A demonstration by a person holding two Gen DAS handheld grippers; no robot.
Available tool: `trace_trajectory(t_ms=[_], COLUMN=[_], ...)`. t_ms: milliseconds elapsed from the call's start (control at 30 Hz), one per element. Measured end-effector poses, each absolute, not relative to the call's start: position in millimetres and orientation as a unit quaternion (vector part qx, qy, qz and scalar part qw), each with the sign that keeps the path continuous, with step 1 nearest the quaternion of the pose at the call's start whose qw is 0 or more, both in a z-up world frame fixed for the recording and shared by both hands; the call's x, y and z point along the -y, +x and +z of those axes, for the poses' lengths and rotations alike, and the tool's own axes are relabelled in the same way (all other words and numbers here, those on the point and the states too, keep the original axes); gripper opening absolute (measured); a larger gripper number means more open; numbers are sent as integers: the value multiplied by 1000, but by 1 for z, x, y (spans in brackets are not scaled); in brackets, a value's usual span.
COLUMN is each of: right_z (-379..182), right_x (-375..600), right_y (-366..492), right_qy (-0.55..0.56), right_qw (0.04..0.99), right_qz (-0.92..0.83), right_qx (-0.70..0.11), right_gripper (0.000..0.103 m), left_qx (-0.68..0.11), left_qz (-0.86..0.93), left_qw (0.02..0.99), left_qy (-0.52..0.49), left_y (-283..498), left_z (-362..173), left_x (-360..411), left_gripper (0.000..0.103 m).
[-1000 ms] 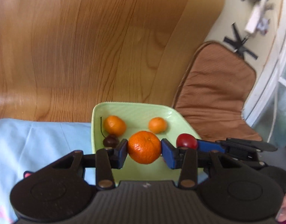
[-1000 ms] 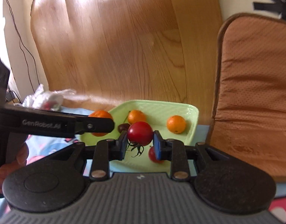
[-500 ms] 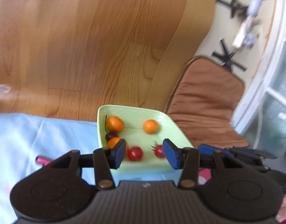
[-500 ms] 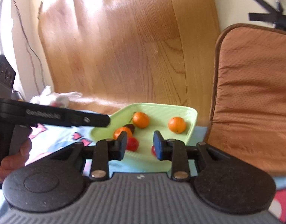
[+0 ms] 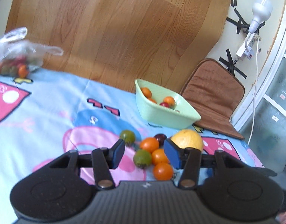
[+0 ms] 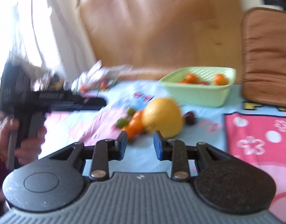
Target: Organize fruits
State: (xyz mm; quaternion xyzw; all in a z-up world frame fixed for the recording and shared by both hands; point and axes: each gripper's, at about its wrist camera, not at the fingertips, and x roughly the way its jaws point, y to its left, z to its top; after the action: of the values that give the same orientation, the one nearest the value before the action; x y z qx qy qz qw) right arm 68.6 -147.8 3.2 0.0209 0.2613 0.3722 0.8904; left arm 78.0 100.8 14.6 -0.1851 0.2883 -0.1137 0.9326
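Two hand-held black two-finger grippers with blue pads, both empty and with jaws spread: the left gripper (image 5: 144,154) hovers low over a loose cluster of small fruit, and the right gripper (image 6: 140,145) hangs just short of the same cluster. The cluster lies on the light-blue and pink cartoon-print cloth (image 5: 49,115) and comprises three small orange tomato-like fruits (image 5: 149,144), two small green ones (image 5: 142,157), a dark plum-coloured cherry (image 5: 160,137) and a large yellow grapefruit-like citrus (image 5: 187,140); the small fruits touch one another, and the citrus sits just beside them. The pale green rectangular plastic basket (image 5: 161,119), farther back near the cloth's far edge, already holds several orange and red fruits, so it is judged the collecting place and the cluster the work remaining. The spread jaws suit a fresh pick; the left frames the orange and green fruits. A clear plastic bag with more fruit (image 5: 17,59) lies at the far left. A wood-grain panel (image 5: 124,28) stands behind the cloth, with a brown quilted cushion (image 5: 215,93) leaning beside it. The right view is motion-blurred, so fine contact there cannot be judged.
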Motion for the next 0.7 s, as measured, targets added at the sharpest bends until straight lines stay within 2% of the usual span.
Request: trace_trajectory(t_ms=[100, 133, 167, 233, 300, 367, 433, 700], right_z=[0, -1, -3, -8, -13, -19, -18, -14], right_x=[120, 111, 102, 87, 76, 74, 77, 118], right_y=[69, 71, 73, 77, 82, 87, 87, 48], right_qy=[-15, -27, -41, -72, -95, -98, -87, -67], right_qw=[885, 885, 886, 889, 888, 883, 886, 894], right_qz=[382, 382, 379, 370, 364, 360, 359, 354], right_qx=[-265, -265, -265, -261, -266, -283, -280, -268], right_gripper=[34, 37, 45, 47, 47, 42, 27, 27], left_qx=[-301, -306, -312, -325, -331, -332, -328, -314], left_qz=[-126, -125, -124, -122, -125, -127, -128, -165], left_qw=[928, 928, 927, 922, 916, 912, 913, 914], left_qy=[-178, -172, -170, -174, -189, -203, -208, -199], left_y=[86, 90, 94, 102, 104, 101, 92, 37], left_z=[6, 2, -1, -10, -18, -21, -20, -10], left_x=[-97, -93, -91, -89, -90, -94, -96, -74], left_gripper=[48, 48, 48, 45, 29, 29, 29, 29])
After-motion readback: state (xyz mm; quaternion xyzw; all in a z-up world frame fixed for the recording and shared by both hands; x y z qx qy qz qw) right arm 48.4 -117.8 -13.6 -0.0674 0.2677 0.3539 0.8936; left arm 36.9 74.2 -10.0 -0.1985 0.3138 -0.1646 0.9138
